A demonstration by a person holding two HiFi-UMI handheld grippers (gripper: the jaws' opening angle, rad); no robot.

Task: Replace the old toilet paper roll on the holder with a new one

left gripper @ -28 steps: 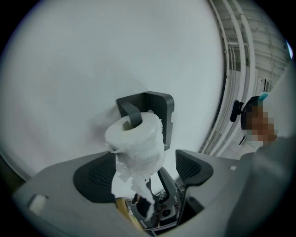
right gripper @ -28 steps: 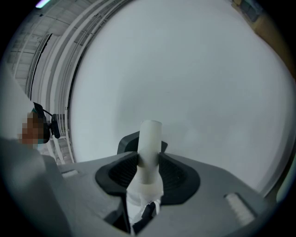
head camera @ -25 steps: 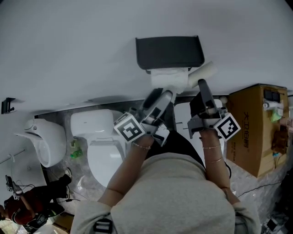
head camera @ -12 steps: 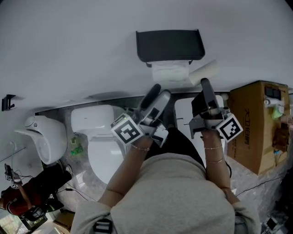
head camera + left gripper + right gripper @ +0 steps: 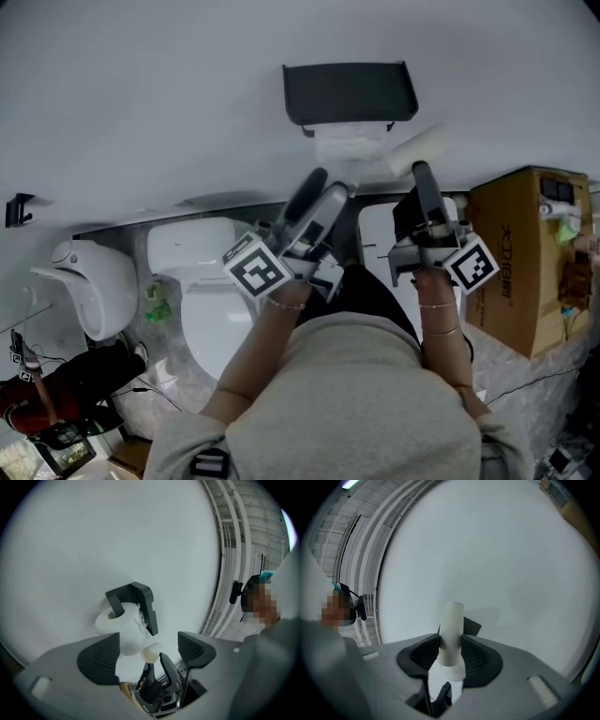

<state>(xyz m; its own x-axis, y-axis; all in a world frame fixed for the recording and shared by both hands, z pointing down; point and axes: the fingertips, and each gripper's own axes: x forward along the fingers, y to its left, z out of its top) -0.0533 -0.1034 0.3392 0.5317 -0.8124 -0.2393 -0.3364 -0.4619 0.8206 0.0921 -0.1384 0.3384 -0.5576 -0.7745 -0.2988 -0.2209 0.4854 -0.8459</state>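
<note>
My left gripper [image 5: 322, 187] has its jaws wide, nothing between them, just below the toilet paper roll [image 5: 117, 620]. The roll sits in the dark holder [image 5: 349, 91] on the wall, loose paper hanging. My right gripper [image 5: 451, 651] is clamped on a pale tube [image 5: 452, 620], tilted, near the holder's right end. Cardboard box [image 5: 525, 262] far right.

We see soft, even, cool light across the white wall [image 5: 141, 94]. In the right gripper view the cardboard tube [image 5: 451, 630] casts a faint shadow to its right. The head view's lower left is dim. Both gripper views bulge and blacken at the corners.
</note>
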